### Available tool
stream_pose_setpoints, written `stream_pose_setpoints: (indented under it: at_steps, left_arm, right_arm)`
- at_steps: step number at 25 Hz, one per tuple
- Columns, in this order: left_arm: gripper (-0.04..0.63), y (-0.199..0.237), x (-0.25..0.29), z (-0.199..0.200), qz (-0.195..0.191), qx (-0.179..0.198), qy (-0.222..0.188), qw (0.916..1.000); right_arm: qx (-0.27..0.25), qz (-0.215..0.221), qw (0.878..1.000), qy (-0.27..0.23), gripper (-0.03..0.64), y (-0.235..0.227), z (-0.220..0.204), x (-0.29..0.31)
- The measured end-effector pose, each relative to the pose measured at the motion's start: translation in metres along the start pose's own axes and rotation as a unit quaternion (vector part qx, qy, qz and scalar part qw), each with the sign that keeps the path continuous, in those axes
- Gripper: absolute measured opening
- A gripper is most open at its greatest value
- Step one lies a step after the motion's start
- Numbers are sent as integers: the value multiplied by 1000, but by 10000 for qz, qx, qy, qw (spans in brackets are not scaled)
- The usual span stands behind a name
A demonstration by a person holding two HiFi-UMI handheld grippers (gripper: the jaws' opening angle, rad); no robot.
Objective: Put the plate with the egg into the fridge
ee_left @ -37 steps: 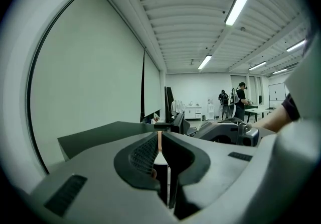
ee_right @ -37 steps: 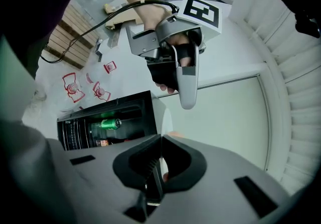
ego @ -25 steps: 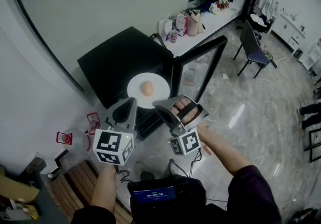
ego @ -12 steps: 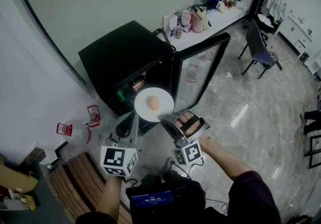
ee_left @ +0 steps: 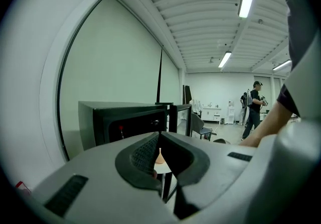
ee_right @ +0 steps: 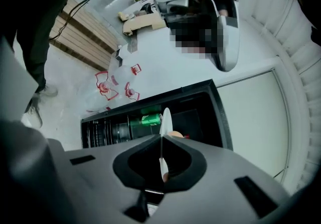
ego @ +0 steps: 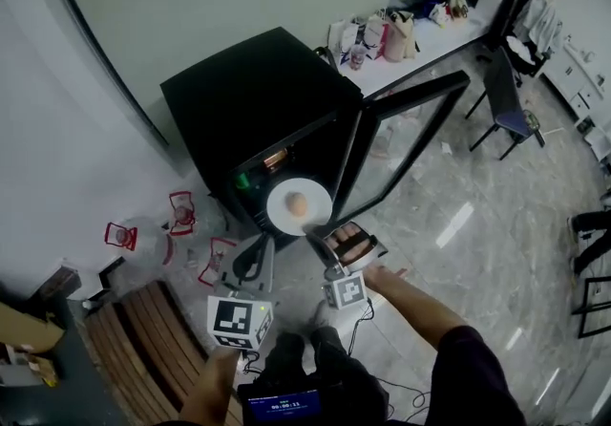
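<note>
A white plate [ego: 299,207] with a brown egg [ego: 297,204] on it hangs level in front of the open black fridge [ego: 258,99]. My right gripper [ego: 314,234] is shut on the plate's near rim. In the right gripper view the plate [ee_right: 165,119] runs edge-on between the jaws of that gripper [ee_right: 161,140], with the egg [ee_right: 175,134] just past them. My left gripper [ego: 258,243] hangs left of the plate, shut and holding nothing. In its own view the left gripper [ee_left: 159,137] points at the egg [ee_left: 159,157] and the fridge [ee_left: 125,120].
The fridge's glass door [ego: 410,133] stands open to the right. A green can [ee_right: 145,118] lies on a shelf inside. Red wire frames [ego: 181,214] litter the floor at left, beside wooden slats [ego: 143,348]. Behind are a bag-laden counter [ego: 391,32], a chair [ego: 506,99] and a person [ee_left: 255,107].
Both grippers have come down. The plate with the egg has sunk from the level of the fridge's top to in front of its open inside.
</note>
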State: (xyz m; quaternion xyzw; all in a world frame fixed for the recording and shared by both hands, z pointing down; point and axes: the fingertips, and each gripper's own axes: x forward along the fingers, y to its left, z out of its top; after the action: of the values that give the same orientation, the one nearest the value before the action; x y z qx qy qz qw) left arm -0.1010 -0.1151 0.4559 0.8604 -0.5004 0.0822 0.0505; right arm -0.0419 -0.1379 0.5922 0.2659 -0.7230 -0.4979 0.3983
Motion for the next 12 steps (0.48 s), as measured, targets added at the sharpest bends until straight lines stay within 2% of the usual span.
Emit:
stream_pose_setpoints:
  at_steps: [7, 12]
  left_arm:
    - [11, 27, 17, -56, 141, -255, 288, 9992]
    - [11, 37, 23, -78, 206, -370, 459, 9980]
  right_arm:
    - [-572, 442, 9974, 57, 18, 54, -26, 64]
    - [-969, 659, 9931, 1, 18, 89, -44, 112]
